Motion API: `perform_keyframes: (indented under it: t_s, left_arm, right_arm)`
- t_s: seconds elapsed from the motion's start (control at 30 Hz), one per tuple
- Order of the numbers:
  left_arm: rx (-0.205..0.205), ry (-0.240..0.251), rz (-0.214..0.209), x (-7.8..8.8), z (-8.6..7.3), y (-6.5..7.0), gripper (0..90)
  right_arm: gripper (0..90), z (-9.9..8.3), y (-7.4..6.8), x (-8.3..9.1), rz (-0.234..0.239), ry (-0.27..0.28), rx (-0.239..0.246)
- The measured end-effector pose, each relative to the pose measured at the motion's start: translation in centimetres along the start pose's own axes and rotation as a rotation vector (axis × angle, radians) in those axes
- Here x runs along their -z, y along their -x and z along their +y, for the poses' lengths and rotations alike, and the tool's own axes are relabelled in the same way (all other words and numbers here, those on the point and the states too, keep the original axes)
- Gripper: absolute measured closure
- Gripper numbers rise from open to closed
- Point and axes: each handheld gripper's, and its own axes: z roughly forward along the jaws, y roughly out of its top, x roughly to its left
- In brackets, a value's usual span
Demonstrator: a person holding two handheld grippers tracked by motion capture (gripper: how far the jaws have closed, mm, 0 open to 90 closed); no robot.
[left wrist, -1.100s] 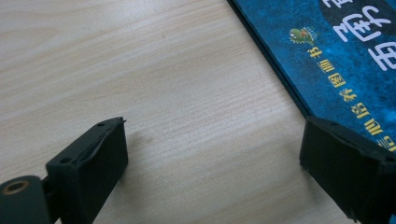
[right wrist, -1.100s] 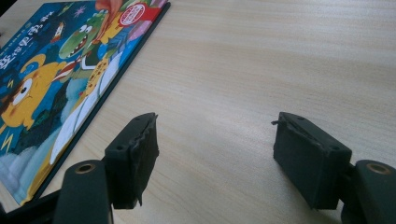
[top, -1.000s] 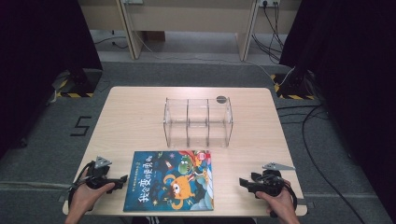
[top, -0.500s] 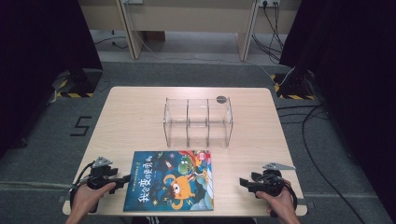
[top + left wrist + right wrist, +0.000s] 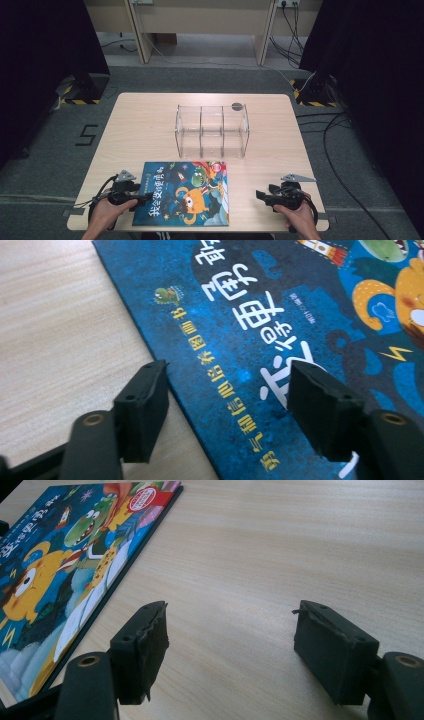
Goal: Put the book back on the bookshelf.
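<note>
A flat picture book with a dark blue cover, white and yellow lettering and an orange cartoon creature (image 5: pixel 184 192) lies face up on the pale wooden bench (image 5: pixel 150 125), at the near edge and a little left of the middle. The left claw (image 5: pixel 145 198) sits at the book's left edge, held low in the person's left hand (image 5: pixel 111 212); in the left gripper view its two black jaws straddle that edge, one over bare wood and the other over the cover, with a clear gap between them. These jaws have just been closing, yet the pads do not press on the book, so the claw counts as released. The right claw (image 5: pixel 259 195) rests on the bench well to the right of the book, held by the right hand (image 5: pixel 300 217); its jaws stand wide apart over bare wood, released and grasping nothing. Farther back, near the middle of the bench, stands a clear plastic rack with three compartments (image 5: pixel 211 131), and a small dark round disc (image 5: pixel 237 106) is seen at its far right corner.
</note>
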Motion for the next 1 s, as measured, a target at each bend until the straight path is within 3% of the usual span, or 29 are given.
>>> perform_keyframes:
  t_s: [0.2,0.6,0.73,1.0]
  left_arm:
    - [-0.021,-0.013,-0.018,-0.4,0.3,1.2,35.2]
    - [-0.075,-0.024,-0.2,-2.8,1.7,5.7,43.7]
    - [-0.103,-0.024,-0.204,-3.4,2.2,6.7,43.8]
    - [-0.117,-0.018,-0.235,-4.5,3.0,8.2,43.7]
  right_arm:
    - [29.8,0.0,-0.1,-0.1,0.011,-0.003,-0.011]
    - [29.8,0.0,-0.1,-0.1,0.044,-0.001,-0.03]
    - [30.0,0.0,0.0,-0.1,0.053,0.003,-0.049]
    - [30.4,0.0,0.1,-0.1,0.059,0.005,-0.06]
